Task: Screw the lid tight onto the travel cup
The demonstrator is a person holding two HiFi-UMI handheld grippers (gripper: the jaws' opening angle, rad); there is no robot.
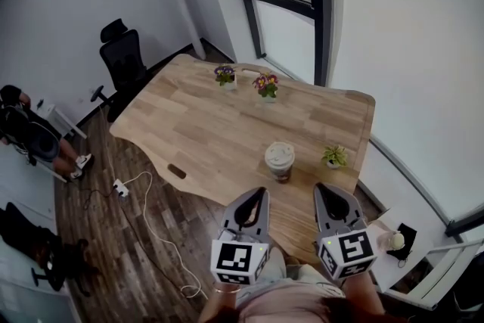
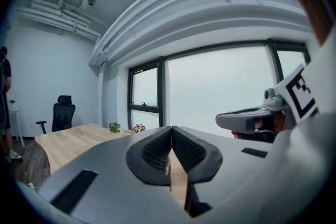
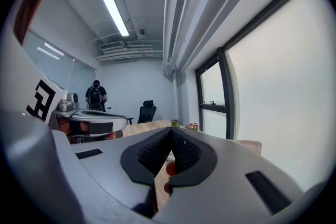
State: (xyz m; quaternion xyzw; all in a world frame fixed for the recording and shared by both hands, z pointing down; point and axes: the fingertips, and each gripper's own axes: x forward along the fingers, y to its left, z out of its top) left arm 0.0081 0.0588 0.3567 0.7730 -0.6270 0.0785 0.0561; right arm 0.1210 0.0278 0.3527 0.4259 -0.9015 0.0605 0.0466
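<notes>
Above the table's near edge, head view: the left gripper (image 1: 259,194) and right gripper (image 1: 324,191) hung side by side, short of the travel cup (image 1: 279,163) and touching nothing.
Cup, head view: it stood upright on the wooden table (image 1: 189,125), ahead of the two grippers and between their lines, with the pale lid (image 1: 279,153) on top.
Lid seating: it could not be told whether the lid was threaded tight or only resting. The scene suited a loose lid awaiting turning, or a tightened one with the grippers clear.
Placement, as a judgement: the central spot probably let one gripper steady the body while the other turned the lid.
Bystanders, head view: a small green plant (image 1: 333,156) stood near the cup, and two flower pots (image 1: 265,85) stood well apart.
Left gripper view, jaws: clenched pad to pad, with nothing held.
Right gripper view, jaws: likewise pressed together and empty. The cup was mostly hidden behind the pads.
</notes>
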